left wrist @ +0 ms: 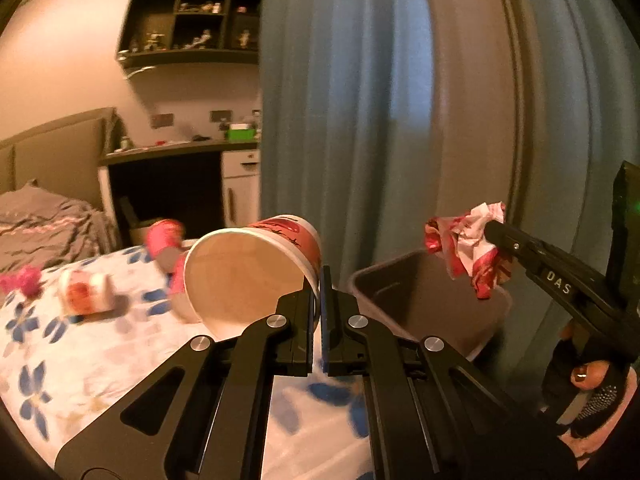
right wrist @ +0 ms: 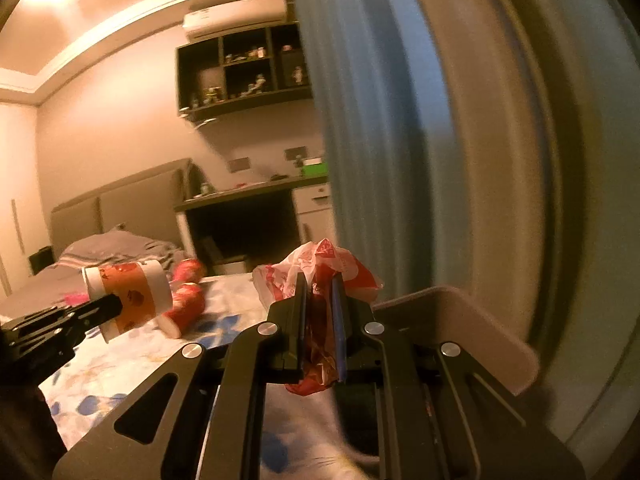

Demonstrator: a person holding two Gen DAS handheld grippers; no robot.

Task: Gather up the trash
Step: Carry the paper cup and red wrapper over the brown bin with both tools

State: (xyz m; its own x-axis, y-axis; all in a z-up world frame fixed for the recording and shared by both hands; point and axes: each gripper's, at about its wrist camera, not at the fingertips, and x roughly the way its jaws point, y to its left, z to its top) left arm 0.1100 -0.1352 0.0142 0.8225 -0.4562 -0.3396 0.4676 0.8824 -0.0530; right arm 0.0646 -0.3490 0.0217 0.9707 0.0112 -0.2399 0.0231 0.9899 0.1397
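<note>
My left gripper [left wrist: 320, 280] is shut on the rim of a red-and-white paper cup [left wrist: 256, 272], held tilted above the floral bedsheet [left wrist: 80, 360]; it also shows in the right wrist view [right wrist: 128, 300]. My right gripper [right wrist: 320, 284] is shut on a crumpled red-and-white wrapper [right wrist: 320, 268]. In the left wrist view the wrapper [left wrist: 468, 248] hangs over the open grey bin [left wrist: 420, 300]. The bin's rim [right wrist: 460, 320] lies just right of my right gripper.
More paper cups lie on the bed: one white and orange [left wrist: 84, 292], others pink-red [left wrist: 168, 240] [right wrist: 188, 300]. A pink scrap [left wrist: 22, 280] lies at the left. A blue curtain [left wrist: 340, 120] hangs behind the bin. A desk [left wrist: 180, 152] stands beyond.
</note>
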